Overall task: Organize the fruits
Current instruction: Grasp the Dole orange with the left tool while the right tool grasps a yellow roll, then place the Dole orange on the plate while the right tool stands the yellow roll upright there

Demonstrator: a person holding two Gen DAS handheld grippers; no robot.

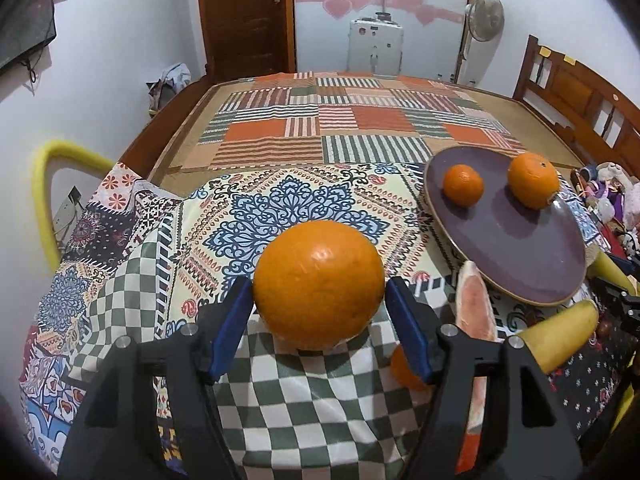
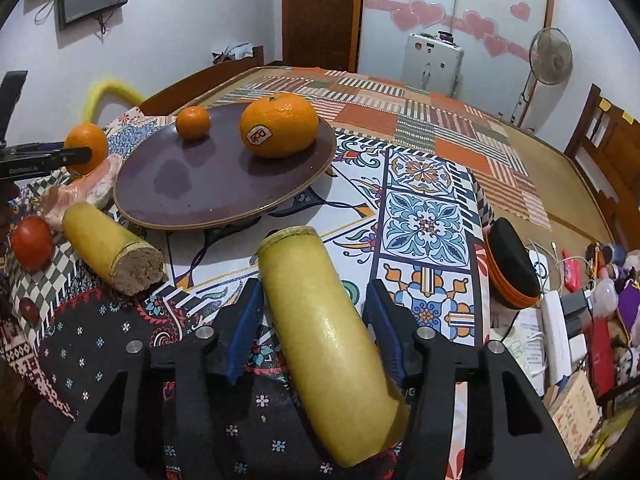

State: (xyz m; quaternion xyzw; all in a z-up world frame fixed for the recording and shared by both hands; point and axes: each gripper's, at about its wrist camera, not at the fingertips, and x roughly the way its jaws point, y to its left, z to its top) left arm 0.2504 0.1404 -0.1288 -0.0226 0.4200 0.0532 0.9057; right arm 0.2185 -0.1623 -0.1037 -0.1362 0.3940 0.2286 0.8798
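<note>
The orange (image 1: 319, 284) sits between the blue pads of the left gripper (image 1: 319, 316), both pads pressed against its sides, so the gripper is closed on it; whether it is lifted clear of the checked cloth (image 1: 320, 408) or resting on it cannot be told. Just to its right lie a pale pink wedge of fruit (image 1: 474, 308) and a smaller orange fruit (image 1: 406, 370) half hidden behind the right finger. In the right wrist view, the right gripper (image 2: 316, 332) straddles a yellow-green stalk piece (image 2: 328, 340) that lies lengthwise between its fingers; the jaws stand fairly wide, the left pad close to the stalk and the right one showing a gap, so it does not look clamped yet. A second stalk piece (image 2: 108, 248) lies to the left with its brown cut end facing the camera, with a red tomato-like fruit (image 2: 32, 242) beyond it near the edge. Farther off, the dark purple plate (image 2: 168, 196) rests on the patterned cloth and already holds a small orange (image 2: 193, 121) and a large orange with a sticker (image 2: 279, 125), well apart from each other, with bare plate in front of them. Behind everything stretches a bed with a patchwork cover (image 1: 340, 120). The step in hand appears to be carrying the gripped orange to the plate. The next move likely calls for lifting it, swinging right over the plate rim, and setting it down on the bare near part gently, since round fruit on a shallow plate may roll.
</note>
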